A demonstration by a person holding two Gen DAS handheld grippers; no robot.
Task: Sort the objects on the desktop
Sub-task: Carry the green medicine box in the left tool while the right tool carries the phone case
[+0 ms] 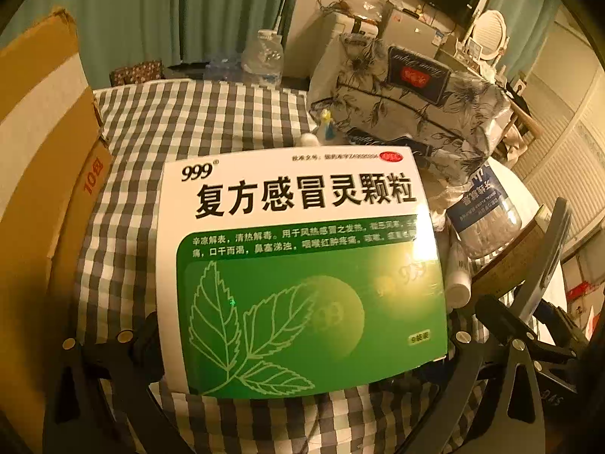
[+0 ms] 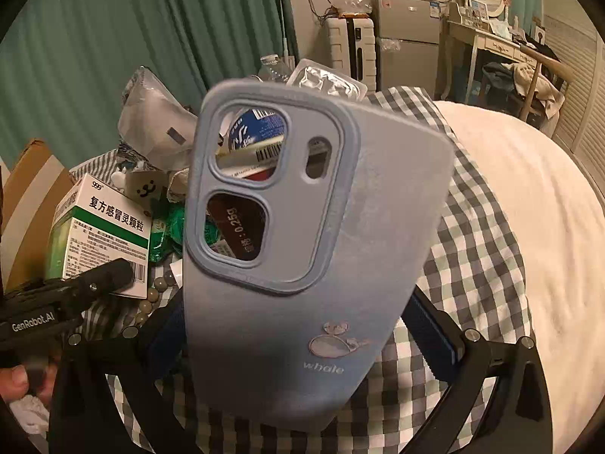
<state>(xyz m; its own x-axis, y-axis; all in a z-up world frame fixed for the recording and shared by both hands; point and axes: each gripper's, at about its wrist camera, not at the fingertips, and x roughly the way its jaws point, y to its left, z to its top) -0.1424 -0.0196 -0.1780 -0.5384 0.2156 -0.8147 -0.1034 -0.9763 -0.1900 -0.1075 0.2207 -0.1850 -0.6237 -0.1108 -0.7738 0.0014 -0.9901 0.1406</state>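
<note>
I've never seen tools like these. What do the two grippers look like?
Both are black. The left gripper has silver screws. The right gripper has blue, saw-edged pads. From the right view, the left one's body reads "GenRobot.AI" in white.

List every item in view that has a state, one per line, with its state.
medicine box: closed, held in left hand-held gripper
phone case: empty, held in right hand-held gripper
cardboard box: flap up
water bottle: upright
tissue pack: tilted
</note>
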